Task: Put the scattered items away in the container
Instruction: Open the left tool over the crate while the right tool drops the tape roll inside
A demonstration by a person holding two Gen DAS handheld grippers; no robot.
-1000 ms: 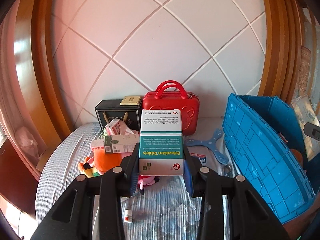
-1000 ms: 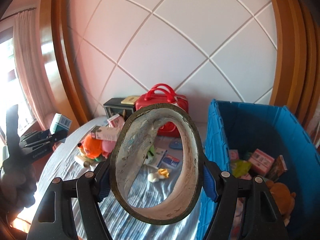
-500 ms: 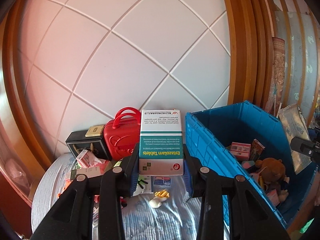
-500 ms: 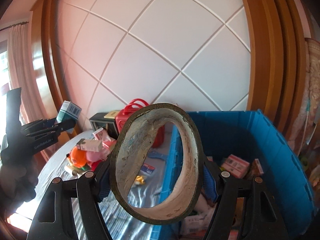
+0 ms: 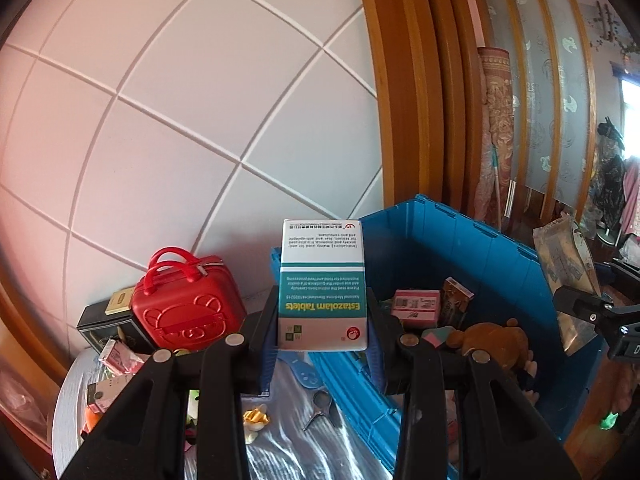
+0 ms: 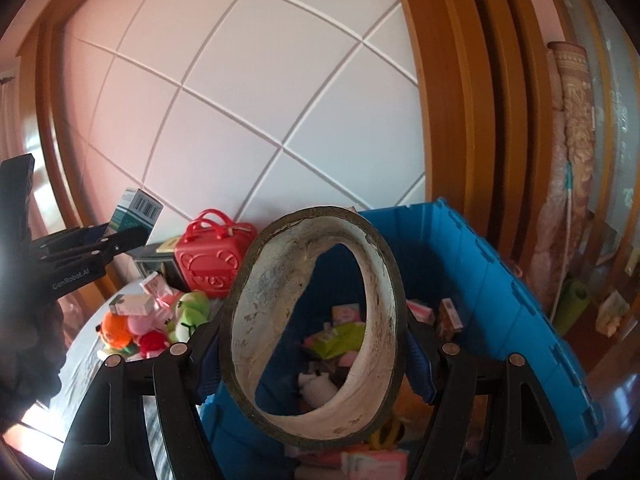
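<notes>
Both items [image 5: 322,286] between hand-held gripper [image 5: 322,332] pads

Beyond the left gripper [image 5: 322,320], straight ahead and above it, stood a white padded wall [image 5: 180,112] crossed by diagonal seams, and up to the right of that gripper a broad wooden frame [image 5: 412,100] bordered the padding. Further right of it a rolled patterned rug [image 5: 496,128] leaned upright against a frosted glass screen [image 5: 560,92] set between wooden slats. Seen past the right gripper [image 6: 316,344], the same rug stood far to its right, with a green rolled mat [image 6: 572,304] leaning low beside it and a pale curtain [image 6: 8,120] hanging far to its left.
</notes>
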